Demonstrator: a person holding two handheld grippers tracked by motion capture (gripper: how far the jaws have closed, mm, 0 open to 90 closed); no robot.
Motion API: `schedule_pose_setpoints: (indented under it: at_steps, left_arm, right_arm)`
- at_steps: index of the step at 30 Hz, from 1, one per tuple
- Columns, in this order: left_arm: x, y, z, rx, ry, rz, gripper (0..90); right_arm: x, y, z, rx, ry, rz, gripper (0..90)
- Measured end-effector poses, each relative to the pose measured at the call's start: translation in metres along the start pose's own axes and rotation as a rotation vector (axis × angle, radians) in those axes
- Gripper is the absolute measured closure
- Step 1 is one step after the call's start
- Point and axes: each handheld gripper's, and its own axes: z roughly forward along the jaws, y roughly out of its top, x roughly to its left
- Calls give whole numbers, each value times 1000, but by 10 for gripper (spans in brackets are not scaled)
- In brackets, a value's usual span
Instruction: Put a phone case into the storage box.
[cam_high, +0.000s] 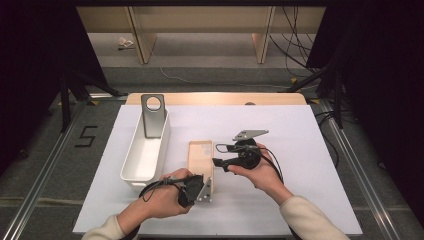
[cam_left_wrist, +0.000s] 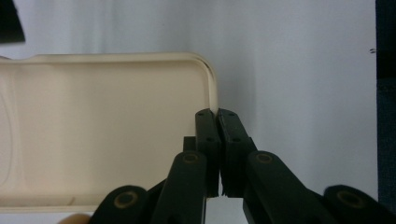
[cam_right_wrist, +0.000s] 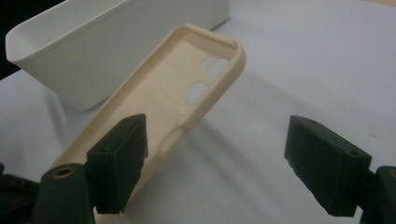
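A cream phone case lies lengthwise in the middle of the white table, hollow side up. My left gripper is at its near end, shut on the rim. In the left gripper view the two jaws pinch the case's thin edge at the left gripper's tips. My right gripper stands open just right of the case, pointing left at its long side. In the right gripper view the case rises at a tilt, with a shadow under it. The left jaw is in front of its edge, and the right gripper's gap is wide.
A white oblong bin stands left of the case, with a grey metal plate with a round hole upright at its far end. The bin's wall is close behind the case. The white table top lies bare to the right.
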Motion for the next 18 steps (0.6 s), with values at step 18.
schedule_pose_setpoints:
  at_steps: [18]
  left_arm:
    - [-4, 6, 1, -7, -22, 19, 878]
  right_arm:
    - [-7, 12, 25, 6, 72, 90, 474]
